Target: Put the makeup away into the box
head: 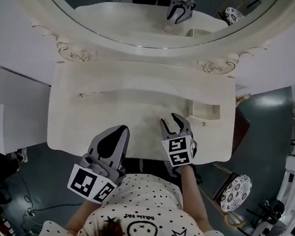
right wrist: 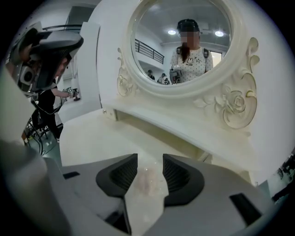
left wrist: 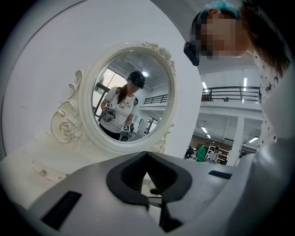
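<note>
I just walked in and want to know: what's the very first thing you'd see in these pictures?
The big mirror with carved roses on its white frame stands out first, at the back of the cream dressing table. Next come the two grey grippers near the table's front edge: the right gripper with its jaws apart, and the left gripper with its jaws together.

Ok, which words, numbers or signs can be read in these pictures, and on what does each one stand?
No text can be read with certainty.
Shirt: one short line of print above a cartoon tooth, too blurred to quote.
Marker cube of the left tool and marker cube of the right tool: square patterns only, no letters or digits.
Dressing table and mirror: no print visible.
</note>
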Demonstrator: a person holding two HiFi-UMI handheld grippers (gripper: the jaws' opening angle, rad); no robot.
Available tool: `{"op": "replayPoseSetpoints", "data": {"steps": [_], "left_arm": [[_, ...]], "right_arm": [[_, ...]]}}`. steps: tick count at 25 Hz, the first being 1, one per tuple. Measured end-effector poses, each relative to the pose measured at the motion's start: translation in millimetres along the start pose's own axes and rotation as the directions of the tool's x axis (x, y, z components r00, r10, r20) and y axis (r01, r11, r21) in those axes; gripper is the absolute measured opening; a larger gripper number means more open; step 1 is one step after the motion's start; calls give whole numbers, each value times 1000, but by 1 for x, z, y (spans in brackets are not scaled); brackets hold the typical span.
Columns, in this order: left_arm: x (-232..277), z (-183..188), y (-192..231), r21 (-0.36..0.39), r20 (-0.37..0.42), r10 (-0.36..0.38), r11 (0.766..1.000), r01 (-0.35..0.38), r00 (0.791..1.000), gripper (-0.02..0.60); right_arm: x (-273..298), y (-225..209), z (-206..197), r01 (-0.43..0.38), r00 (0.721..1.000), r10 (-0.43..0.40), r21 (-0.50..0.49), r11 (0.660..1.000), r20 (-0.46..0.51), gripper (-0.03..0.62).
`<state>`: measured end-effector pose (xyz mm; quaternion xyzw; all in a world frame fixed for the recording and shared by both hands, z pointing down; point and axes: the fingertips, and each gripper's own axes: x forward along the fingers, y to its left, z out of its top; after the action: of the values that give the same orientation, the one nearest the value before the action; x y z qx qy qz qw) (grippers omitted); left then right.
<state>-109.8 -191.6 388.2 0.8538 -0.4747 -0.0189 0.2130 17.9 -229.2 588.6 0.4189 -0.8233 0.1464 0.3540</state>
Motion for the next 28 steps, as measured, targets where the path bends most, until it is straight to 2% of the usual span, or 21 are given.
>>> {"op": "replayPoseSetpoints", "data": {"steps": [8,14,20,28], "left_arm": [[1,-2,-1,-2,-12,11,1000,-11,1000,-5],[1,-4,-4,-5,-10,19,1000,-19,1000,-5],[-2,-5,-3,-7,-8,34,999,-35,999,-5],[-6,-4,-2,-15,3,44,999,-43,999,-5]], "right_arm": [[22,7,-31,-43,995,42,-6,999,-90,187],[32,7,-50,-54,992,54,7,999,-117,187],[38,7,-54,-55,991,51,-23,998,-127,186],[32,8,-48,-57,992,53,-32,998,-112,134]]}}
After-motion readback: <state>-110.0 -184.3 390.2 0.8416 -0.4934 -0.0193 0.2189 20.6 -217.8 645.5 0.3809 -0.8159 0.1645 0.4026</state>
